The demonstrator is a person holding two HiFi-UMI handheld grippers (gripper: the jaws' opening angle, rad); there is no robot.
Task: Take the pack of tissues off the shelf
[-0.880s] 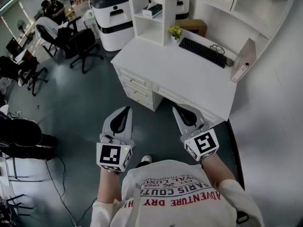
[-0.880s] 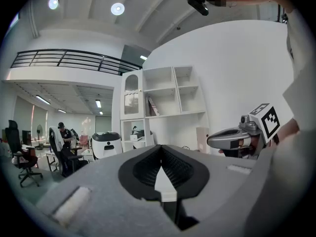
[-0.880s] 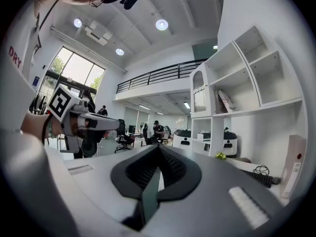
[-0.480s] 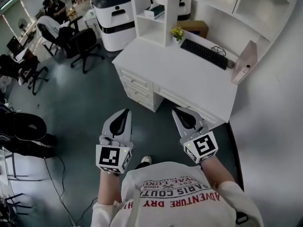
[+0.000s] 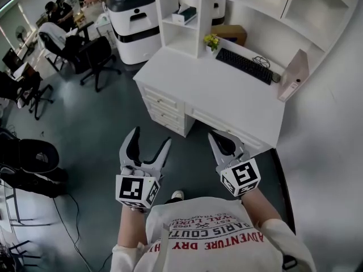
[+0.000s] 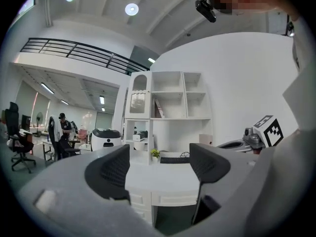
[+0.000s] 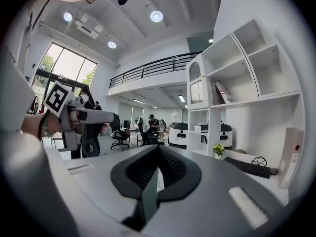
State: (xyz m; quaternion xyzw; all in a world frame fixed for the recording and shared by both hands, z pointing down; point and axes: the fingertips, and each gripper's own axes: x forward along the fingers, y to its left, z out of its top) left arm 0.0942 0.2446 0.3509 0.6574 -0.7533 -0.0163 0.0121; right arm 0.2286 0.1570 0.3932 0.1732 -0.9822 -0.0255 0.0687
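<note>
The head view alone takes in both grippers from above, hanging low before the person's chest and short of the white desk (image 5: 227, 95). The left gripper (image 5: 151, 136) has its jaws spread wide with nothing between them, and the right gripper (image 5: 211, 135) has its jaws pressed together, empty. This view also lays out the desk top: a potted plant (image 5: 210, 39), then a black keyboard (image 5: 245, 64), then a file binder (image 5: 293, 75) standing at the right end.

The left gripper view adds what the head view crops — the shelf unit (image 6: 168, 100) up to its arched top compartment, with the right gripper's marker cube at the picture's right edge. The right gripper view shows the left gripper held out at its left, with windows and a balcony railing behind.

The pack of tissues (image 5: 184, 14) lies in an open compartment at the left of the shelf unit, above the desk's far edge. It is well apart from both grippers — ahead of them, across the whole desk. In the left gripper view it shows small, above the gap between the jaws and nearer the left one. In the right gripper view it sits to the right of the closed jaws.
</note>
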